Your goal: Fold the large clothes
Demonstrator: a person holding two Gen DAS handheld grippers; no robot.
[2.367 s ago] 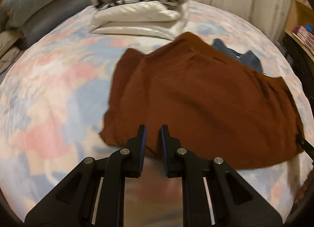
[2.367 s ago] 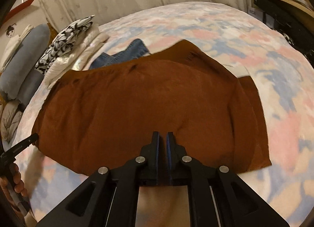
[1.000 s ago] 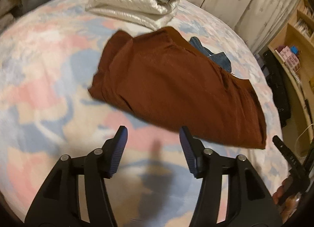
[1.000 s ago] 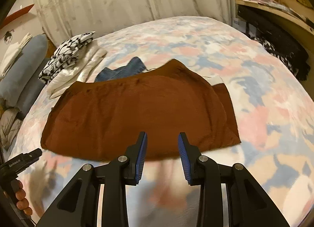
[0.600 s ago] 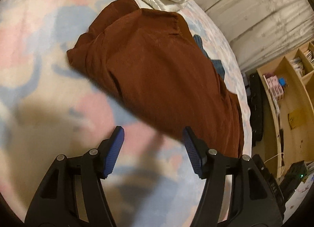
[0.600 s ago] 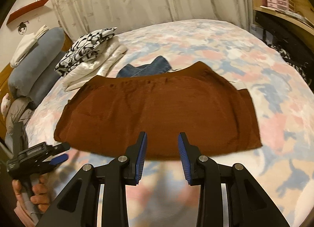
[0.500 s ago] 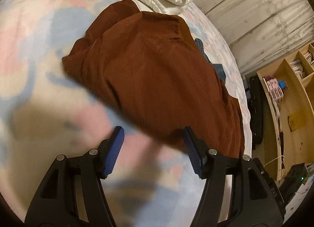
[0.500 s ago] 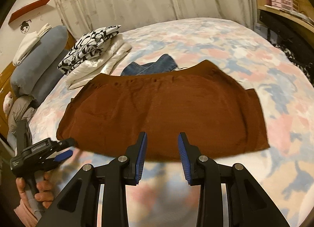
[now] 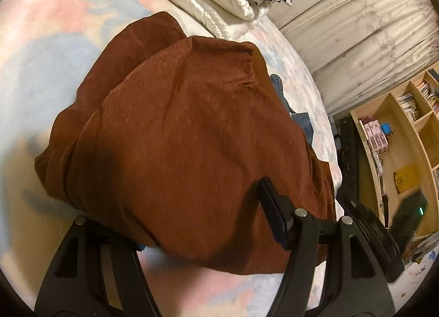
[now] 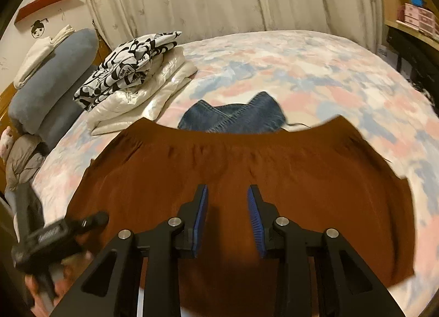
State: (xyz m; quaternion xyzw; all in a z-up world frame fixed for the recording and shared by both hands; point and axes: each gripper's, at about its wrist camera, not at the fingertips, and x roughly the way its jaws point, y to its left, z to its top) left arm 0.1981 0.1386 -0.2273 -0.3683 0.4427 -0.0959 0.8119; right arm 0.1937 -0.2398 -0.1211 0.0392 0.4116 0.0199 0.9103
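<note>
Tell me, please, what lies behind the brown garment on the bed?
Behind the brown garment a blue denim piece shows on the bedspread; the brown cloth covers its near part. Further back left lies a white quilted item with a black-and-white cloth on top.

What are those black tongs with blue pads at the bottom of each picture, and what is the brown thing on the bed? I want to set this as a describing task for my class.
There is no machine here. A person holds one pair of tongs in each hand, and a wide-angle camera on each looks forward along its two fingers. One picture comes from the left tongs, the other from the right tongs.

On the flowered bedspread lies a large brown garment, spread flat. Behind it a blue denim piece peeks out, beside a stack of already folded clothes.

Both tongs are open and hold nothing. The left one has the garment's near edge between its fingers, one finger hidden under the cloth. The right one hovers over the garment.
</note>
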